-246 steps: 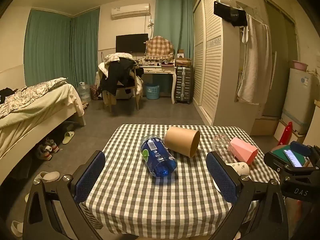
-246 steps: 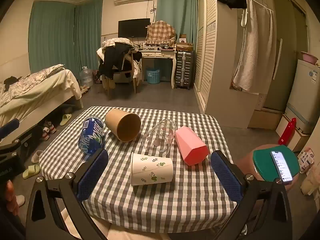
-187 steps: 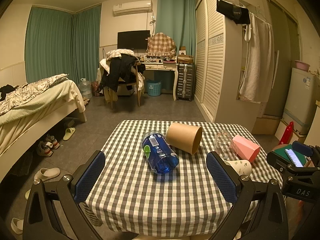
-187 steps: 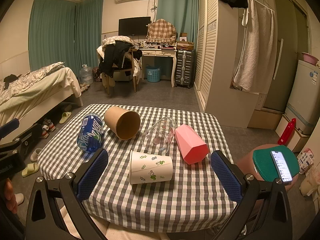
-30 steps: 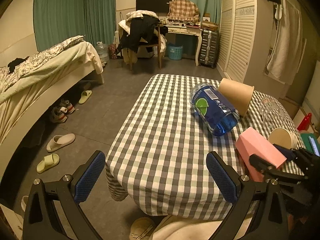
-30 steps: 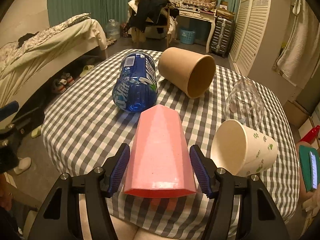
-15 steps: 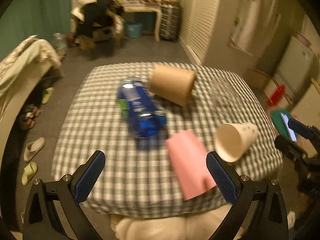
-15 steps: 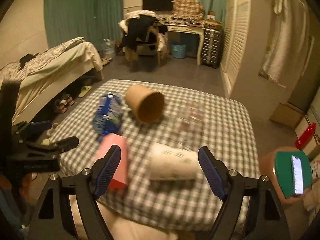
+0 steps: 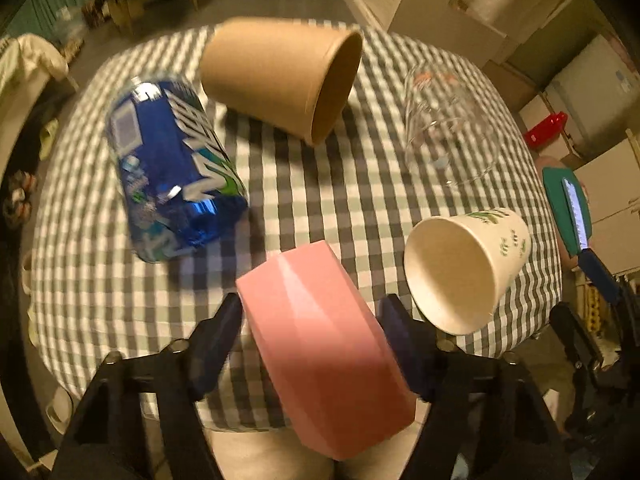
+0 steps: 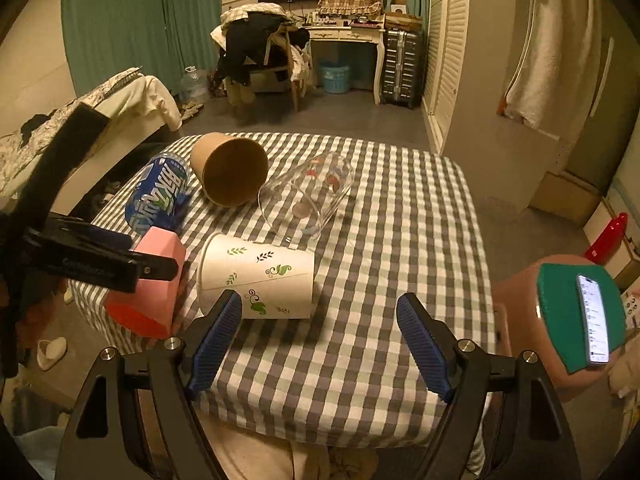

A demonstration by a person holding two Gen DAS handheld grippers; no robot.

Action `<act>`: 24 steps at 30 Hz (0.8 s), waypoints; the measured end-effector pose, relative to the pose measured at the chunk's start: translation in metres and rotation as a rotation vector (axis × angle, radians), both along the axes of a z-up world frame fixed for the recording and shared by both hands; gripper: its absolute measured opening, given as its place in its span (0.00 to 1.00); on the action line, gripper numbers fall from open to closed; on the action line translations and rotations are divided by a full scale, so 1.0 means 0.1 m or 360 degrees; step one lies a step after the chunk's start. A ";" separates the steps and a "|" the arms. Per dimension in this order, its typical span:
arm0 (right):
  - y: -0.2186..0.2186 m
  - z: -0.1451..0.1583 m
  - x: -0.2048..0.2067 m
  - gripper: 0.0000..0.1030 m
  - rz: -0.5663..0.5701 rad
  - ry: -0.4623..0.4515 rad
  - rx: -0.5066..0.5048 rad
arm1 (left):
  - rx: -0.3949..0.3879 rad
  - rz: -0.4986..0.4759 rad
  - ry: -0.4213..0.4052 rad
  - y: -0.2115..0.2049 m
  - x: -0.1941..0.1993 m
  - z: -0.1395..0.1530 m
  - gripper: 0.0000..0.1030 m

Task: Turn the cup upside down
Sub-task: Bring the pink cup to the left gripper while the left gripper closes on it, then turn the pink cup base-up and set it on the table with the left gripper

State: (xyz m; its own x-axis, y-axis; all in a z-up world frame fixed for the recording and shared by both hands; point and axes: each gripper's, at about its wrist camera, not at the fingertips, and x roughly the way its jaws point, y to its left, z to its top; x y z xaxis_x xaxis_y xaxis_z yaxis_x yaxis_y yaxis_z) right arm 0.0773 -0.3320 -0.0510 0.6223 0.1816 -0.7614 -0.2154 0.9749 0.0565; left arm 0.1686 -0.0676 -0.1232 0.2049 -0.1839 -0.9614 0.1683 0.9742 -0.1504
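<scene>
Behind left claw [image 9: 310,344]: pink cup [image 9: 324,356], half-hidden.

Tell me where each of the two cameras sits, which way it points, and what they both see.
Left wrist: on the left claw, tilted steeply down at the checked table; its own blue-padded fingers flank the pink cup.
Right wrist: on the right claw, looking across the table toward the bedroom; its fingers are open with nothing between them, and the left claw reaches in from the left.
Shared: pink cup, white leaf-print cup, brown cup, clear glass, blue bottle.
</scene>
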 end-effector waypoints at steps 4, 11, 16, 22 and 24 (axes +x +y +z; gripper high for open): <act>0.03 -0.07 0.05 0.77 0.0021 0.0013 0.0008 | 0.0032 -0.0039 -0.0016 -0.05 0.04 -0.01 0.63; 0.07 -0.05 0.04 0.77 0.0016 -0.0018 0.0015 | 0.0032 -0.0081 -0.0148 -0.07 0.03 0.23 0.61; 0.10 0.02 0.01 0.77 -0.0003 -0.0049 0.0006 | 0.0016 -0.0046 -0.0350 0.01 0.01 0.47 0.59; 0.20 0.05 -0.05 0.77 -0.0008 -0.0066 -0.0031 | 0.0067 -0.0012 -0.0675 0.05 -0.28 0.56 0.57; 0.23 0.06 -0.07 0.77 -0.0011 -0.0070 -0.0049 | 0.0043 0.0002 -0.0707 0.08 -0.39 0.49 0.56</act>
State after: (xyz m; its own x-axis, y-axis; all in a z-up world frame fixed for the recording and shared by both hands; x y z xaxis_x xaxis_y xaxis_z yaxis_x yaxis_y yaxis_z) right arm 0.0706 -0.3088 -0.0446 0.6564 0.1544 -0.7385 -0.2104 0.9775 0.0173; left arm 0.1293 -0.0600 -0.0737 0.5994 -0.1593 -0.7844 0.2098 0.9770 -0.0381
